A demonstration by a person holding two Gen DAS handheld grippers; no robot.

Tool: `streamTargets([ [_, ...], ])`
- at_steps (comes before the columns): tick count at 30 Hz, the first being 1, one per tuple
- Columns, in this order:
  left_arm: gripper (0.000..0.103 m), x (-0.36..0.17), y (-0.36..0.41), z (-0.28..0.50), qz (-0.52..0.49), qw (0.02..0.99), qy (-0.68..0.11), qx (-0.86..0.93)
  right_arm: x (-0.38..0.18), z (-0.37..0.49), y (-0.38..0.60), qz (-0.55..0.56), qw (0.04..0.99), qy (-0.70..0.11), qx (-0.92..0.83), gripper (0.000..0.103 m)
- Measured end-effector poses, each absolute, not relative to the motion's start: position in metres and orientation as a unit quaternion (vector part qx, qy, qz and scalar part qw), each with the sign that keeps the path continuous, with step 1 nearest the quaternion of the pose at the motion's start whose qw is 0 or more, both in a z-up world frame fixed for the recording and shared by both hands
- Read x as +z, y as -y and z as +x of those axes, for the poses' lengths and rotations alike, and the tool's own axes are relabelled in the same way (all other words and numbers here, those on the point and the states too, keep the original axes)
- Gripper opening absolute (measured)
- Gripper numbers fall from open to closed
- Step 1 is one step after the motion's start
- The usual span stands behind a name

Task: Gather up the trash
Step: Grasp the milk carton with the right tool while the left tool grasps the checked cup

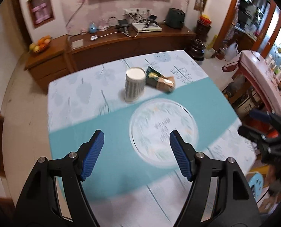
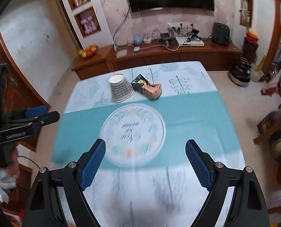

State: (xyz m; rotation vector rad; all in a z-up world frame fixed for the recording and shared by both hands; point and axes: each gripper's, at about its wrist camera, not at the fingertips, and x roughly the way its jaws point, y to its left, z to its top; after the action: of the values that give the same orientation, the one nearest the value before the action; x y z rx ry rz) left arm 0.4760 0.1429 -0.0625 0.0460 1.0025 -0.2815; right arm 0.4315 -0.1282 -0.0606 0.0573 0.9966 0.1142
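An upside-down patterned paper cup (image 1: pixel 134 84) (image 2: pixel 121 89) stands on the far half of the table. Right of it lies a crumpled dark green and tan wrapper (image 1: pixel 160 80) (image 2: pixel 147 88), touching or almost touching the cup. My left gripper (image 1: pixel 136 141) is open and empty, held above the near part of the table. My right gripper (image 2: pixel 145 150) is open and empty, also above the near part. The right gripper shows at the right edge of the left wrist view (image 1: pixel 267 130), and the left gripper shows at the left edge of the right wrist view (image 2: pixel 27 121).
The table carries a pale blue and teal cloth (image 1: pixel 95 124) (image 2: pixel 197 113) with a round printed pattern (image 1: pixel 164 130) (image 2: pixel 133 134). A wooden sideboard (image 1: pixel 121 43) (image 2: pixel 159 54) with electronics and a fruit bowl (image 1: pixel 40 44) stands behind. Dark jars (image 2: pixel 240 71) stand on the floor at right.
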Motion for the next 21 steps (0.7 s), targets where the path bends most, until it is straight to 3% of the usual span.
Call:
streamTargets([
  [10,0.069,-0.169,-0.117,0.617,0.025,0.844,-0.509,-0.165,-0.169,0.63,0.108,-0.041,0.852,-0.521,0.039,0.088],
  [21,0.069,-0.217,-0.092,0.667,0.039,0.842,-0.498,-0.203,-0.233,0.709,0.096,-0.106,0.84,-0.528,0.069,0.088],
])
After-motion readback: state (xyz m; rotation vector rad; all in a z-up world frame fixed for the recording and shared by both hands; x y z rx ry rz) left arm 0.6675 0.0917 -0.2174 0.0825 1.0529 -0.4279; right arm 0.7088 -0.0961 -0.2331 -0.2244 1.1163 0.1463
